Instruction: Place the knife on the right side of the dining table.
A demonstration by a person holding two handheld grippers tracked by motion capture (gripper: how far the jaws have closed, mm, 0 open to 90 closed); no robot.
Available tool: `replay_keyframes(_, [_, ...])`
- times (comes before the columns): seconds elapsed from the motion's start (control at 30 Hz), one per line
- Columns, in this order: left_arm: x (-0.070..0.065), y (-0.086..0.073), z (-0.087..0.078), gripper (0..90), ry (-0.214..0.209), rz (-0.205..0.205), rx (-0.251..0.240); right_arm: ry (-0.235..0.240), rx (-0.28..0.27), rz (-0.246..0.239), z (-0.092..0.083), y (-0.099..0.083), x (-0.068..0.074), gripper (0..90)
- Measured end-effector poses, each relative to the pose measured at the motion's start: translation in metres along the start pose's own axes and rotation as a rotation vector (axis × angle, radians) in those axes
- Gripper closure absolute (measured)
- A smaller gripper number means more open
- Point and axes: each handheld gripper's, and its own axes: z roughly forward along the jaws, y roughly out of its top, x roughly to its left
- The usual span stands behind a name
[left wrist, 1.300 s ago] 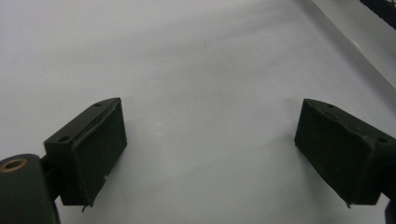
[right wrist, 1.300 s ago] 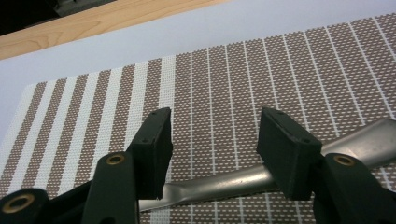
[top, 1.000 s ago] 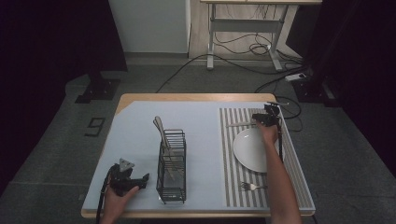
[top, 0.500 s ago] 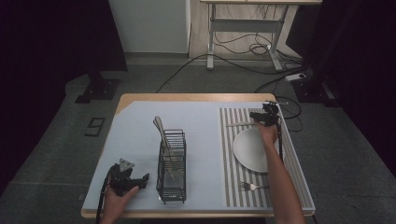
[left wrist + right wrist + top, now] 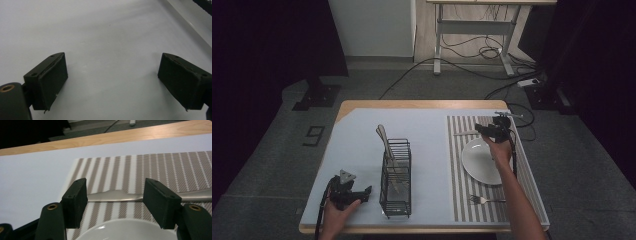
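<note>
- Lifting back from the far end of the striped placemat, the right hand-held gripper now hangs over the far rim of the white plate; earlier it sat lower, down at the knife.
- Its jaws have just been opening and stand released, with nothing pressed between them.
- The table knife lies flat on the placemat just beyond the plate, seen through the gap in the jaws in the right gripper view.
- The left hand-held gripper has not shifted: it rests near the front left of the tabletop, jaws wide apart, empty.
- The wire cutlery caddy and the fork lie as before.
</note>
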Motion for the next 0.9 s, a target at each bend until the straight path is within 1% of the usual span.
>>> replay_keyframes(0.1, [0.000, 0.000, 0.000, 8.6, 0.000, 0.000, 0.000, 0.033, -0.016, -0.018, -0.012, -0.007, 0.010, 35.7])
replay_keyframes(0.13, [0.000, 0.000, 0.000, 8.6, 0.000, 0.000, 0.000, 0.033, -0.016, -0.018, -0.012, -0.007, 0.010, 35.7])
replay_keyframes(0.17, [0.000, 0.000, 0.000, 8.6, 0.000, 0.000, 0.001, 0.059, -0.019, -0.026, -0.020, -0.013, 0.016, 35.7])
replay_keyframes(0.2, [0.000, 0.000, 0.000, 8.6, 0.000, 0.000, 0.001, 0.059, -0.019, -0.026, -0.020, -0.013, 0.016, 35.7])
replay_keyframes(0.23, [0.000, 0.000, 0.000, 8.6, 0.000, 0.001, 0.002, 0.073, -0.024, -0.035, -0.024, -0.016, 0.019, 35.7])
replay_keyframes(0.27, [0.000, 0.000, 0.000, 8.6, 0.000, 0.000, 0.002, 0.110, -0.038, -0.045, -0.033, -0.024, 0.027, 35.7])
replay_keyframes(0.33, [0.000, 0.000, 0.000, 8.6, 0.000, 0.001, 0.002, 0.140, -0.048, -0.053, -0.041, -0.031, 0.034, 35.6])
replay_keyframes(0.47, [0.000, 0.000, 0.000, 8.6, 0.000, -0.001, 0.000, 0.205, -0.061, -0.073, -0.056, -0.050, 0.048, 35.4])
replay_keyframes(0.5, [0.000, 0.000, 0.000, 8.6, 0.000, -0.001, 0.000, 0.205, -0.061, -0.073, -0.056, -0.050, 0.048, 35.4])
replay_keyframes(0.53, [0.000, 0.000, 0.000, 8.6, 0.000, -0.001, 0.000, 0.219, -0.061, -0.076, -0.059, -0.056, 0.052, 35.3])
replay_keyframes(0.57, [0.000, 0.000, 0.000, 8.6, 0.000, -0.001, 0.000, 0.245, -0.056, -0.097, -0.064, -0.068, 0.059, 34.9])
replay_keyframes(0.6, [0.000, 0.000, 0.000, 8.6, 0.000, -0.001, 0.000, 0.245, -0.056, -0.097, -0.064, -0.068, 0.059, 34.9])
replay_keyframes(0.63, [0.000, 0.000, 0.000, 8.6, 0.000, -0.001, 0.000, 0.261, -0.037, -0.118, -0.067, -0.078, 0.064, 34.4])
replay_keyframes(0.67, [0.000, 0.000, 0.000, 8.6, 0.000, -0.001, 0.000, 0.261, -0.037, -0.118, -0.067, -0.078, 0.064, 34.4])
replay_keyframes(0.7, [0.000, 0.000, 0.000, 8.6, 0.000, -0.001, 0.000, 0.280, -0.024, -0.130, -0.069, -0.087, 0.069, 34.2])
replay_keyframes(0.73, [0.000, 0.000, 0.000, 8.6, 0.000, -0.001, 0.001, 0.280, -0.024, -0.130, -0.069, -0.087, 0.069, 34.2])
replay_keyframes(0.77, [0.000, 0.000, 0.000, 8.6, 0.000, -0.001, 0.000, 0.292, -0.016, -0.146, -0.071, -0.095, 0.073, 34.2])
replay_keyframes(0.8, [0.000, 0.000, 0.000, 8.6, 0.000, -0.001, 0.000, 0.296, -0.011, -0.158, -0.071, -0.097, 0.075, 34.0])
replay_keyframes(0.83, [0.000, 0.000, 0.000, 8.6, 0.000, -0.001, 0.000, 0.296, -0.011, -0.158, -0.071, -0.097, 0.075, 34.0])
replay_keyframes(0.9, [0.000, 0.000, 0.000, 8.6, 0.001, -0.001, 0.001, 0.298, 0.002, -0.184, -0.071, -0.102, 0.079, 33.3])
